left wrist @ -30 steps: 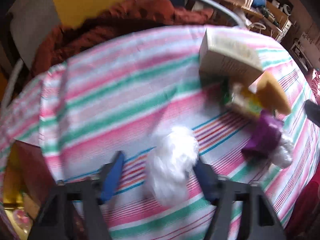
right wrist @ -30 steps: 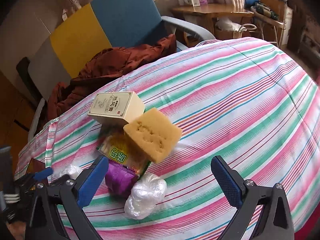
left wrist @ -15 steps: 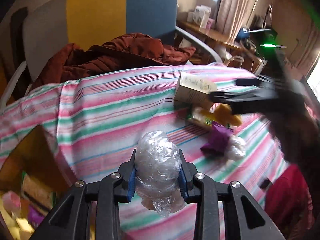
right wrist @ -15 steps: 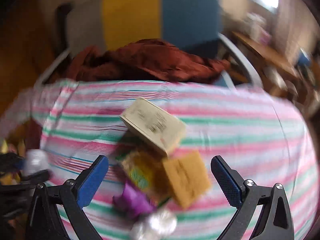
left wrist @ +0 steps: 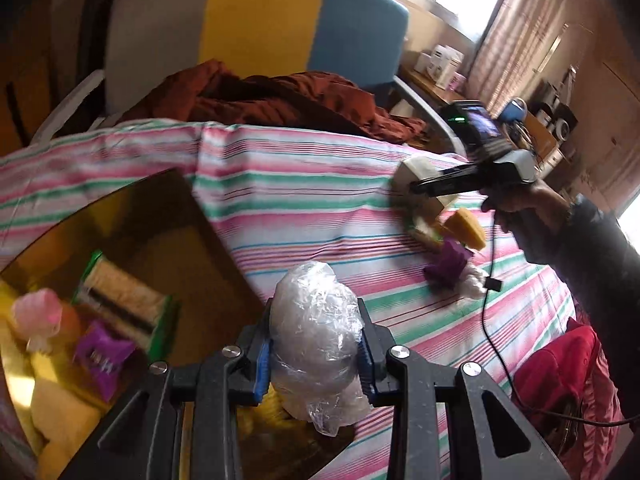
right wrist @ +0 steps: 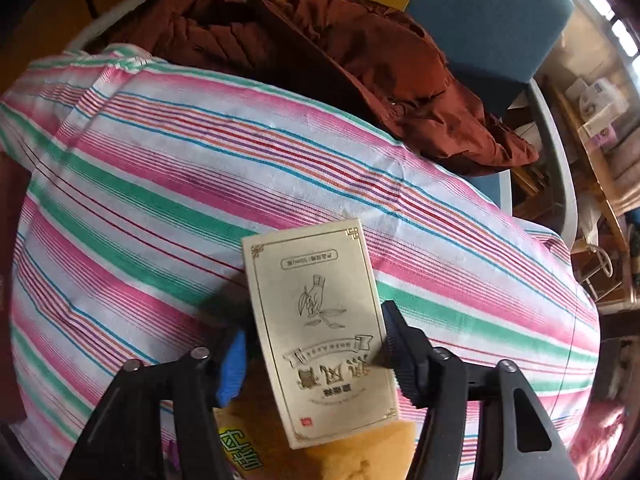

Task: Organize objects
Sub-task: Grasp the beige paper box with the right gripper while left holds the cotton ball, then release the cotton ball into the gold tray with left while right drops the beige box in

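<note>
Two grippers are at work over the striped cloth: the left gripper pinches a crumpled plastic bag between its blue pads, held above the edge of a brown box that contains a purple clip and a green packet. Farther off, the right gripper is closing around a cream carton, which sits between its jaws atop a yellow sponge, with a rust-brown jacket beyond on the chair.

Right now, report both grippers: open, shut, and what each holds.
Left gripper: shut on the crumpled plastic bag.
Right gripper: jaws closing around the cream box; whether both pads press it cannot be told.
</note>
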Tool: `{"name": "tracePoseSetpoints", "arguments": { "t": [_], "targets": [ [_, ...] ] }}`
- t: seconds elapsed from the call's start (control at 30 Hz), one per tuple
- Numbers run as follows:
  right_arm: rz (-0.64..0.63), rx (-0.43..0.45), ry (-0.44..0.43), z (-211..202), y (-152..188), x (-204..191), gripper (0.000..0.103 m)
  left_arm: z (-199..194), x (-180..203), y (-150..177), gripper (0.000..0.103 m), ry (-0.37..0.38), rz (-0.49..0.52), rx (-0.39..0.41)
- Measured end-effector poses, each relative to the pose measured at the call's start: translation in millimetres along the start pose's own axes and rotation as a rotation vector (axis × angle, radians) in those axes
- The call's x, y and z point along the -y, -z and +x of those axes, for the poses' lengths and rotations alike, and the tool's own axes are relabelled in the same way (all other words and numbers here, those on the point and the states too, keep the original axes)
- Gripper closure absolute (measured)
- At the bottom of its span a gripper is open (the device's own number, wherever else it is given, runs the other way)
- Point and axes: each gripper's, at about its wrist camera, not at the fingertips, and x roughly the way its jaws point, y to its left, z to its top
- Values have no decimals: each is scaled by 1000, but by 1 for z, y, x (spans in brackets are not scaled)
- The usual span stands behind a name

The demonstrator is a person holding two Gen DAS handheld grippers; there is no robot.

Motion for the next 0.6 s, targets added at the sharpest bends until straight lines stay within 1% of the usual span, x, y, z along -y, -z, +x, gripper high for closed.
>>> {"name": "tracePoseSetpoints", "arguments": {
  "t": [0.07,0.23,0.33,0.5,0.6],
  "targets": [
    [28,40,30,-12,2,2,52,-4,-5,6,69,-5,-12,-1],
    [84,160,47,-59,2,0,52,-23,-18,25,69,-13,-47,24],
    [88,231,26,-93,4,-22,52,-38,-29,38,69,-24,-68,43],
    [65,330,-67,-140,18,-75,52,-64,-54,59,69,-56,-106,78],
    [49,359,-145,-157,25,-113,52,-78,-67,69,69,-71,-133,100]
  ]
}}
